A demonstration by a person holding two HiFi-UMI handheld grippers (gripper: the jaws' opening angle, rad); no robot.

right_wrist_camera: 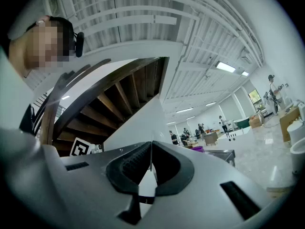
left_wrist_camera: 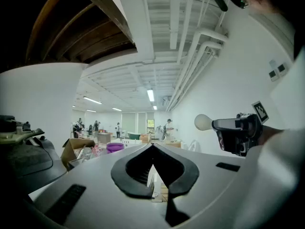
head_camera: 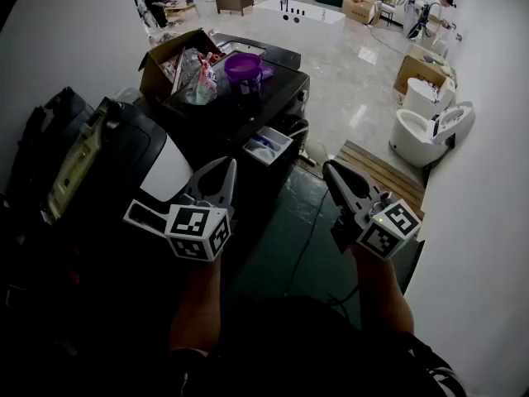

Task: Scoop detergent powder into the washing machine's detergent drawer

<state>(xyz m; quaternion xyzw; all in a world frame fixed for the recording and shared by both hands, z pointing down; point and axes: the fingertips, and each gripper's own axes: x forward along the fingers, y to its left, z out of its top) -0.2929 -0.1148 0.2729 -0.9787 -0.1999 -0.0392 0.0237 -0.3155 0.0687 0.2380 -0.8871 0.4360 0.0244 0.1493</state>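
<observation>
- The task looks barely begun. The left tool (head_camera: 226, 169) and the right tool (head_camera: 330, 170) are both held low in front of the person, well short of the washing machine (head_camera: 281, 85).
- Each tool's own view shows its jaws clenched tip to tip with nothing between them, so both are empty.
- The detergent drawer (head_camera: 269, 147) is pulled out from the machine's front and faces the person. Pale compartments show inside it, but whether they hold powder is too small to tell.
- No scoop and no powder can be made out. A purple tub (head_camera: 243, 66) stands on top of the machine beside a plastic bag (head_camera: 201, 85) and an open cardboard box (head_camera: 165, 60). My guess is that the detergent is in the tub.
- The next move probably calls for stepping closer, releasing one tool's jaws and reaching over the drawer to the things on the machine's top to find a scoop. The other tool may be needed to steady the tub.
- A cable (head_camera: 310, 222) trails across the dark floor mat (head_camera: 273, 246) between the person and the machine, which could catch a foot.
- The room is a large, bright hall with a pale glossy floor (head_camera: 347, 89). A toilet (head_camera: 426, 131) and a wooden pallet (head_camera: 376, 172) stand to the right, a white bathtub (head_camera: 302, 11) is farther back, and people are at the far end.
</observation>
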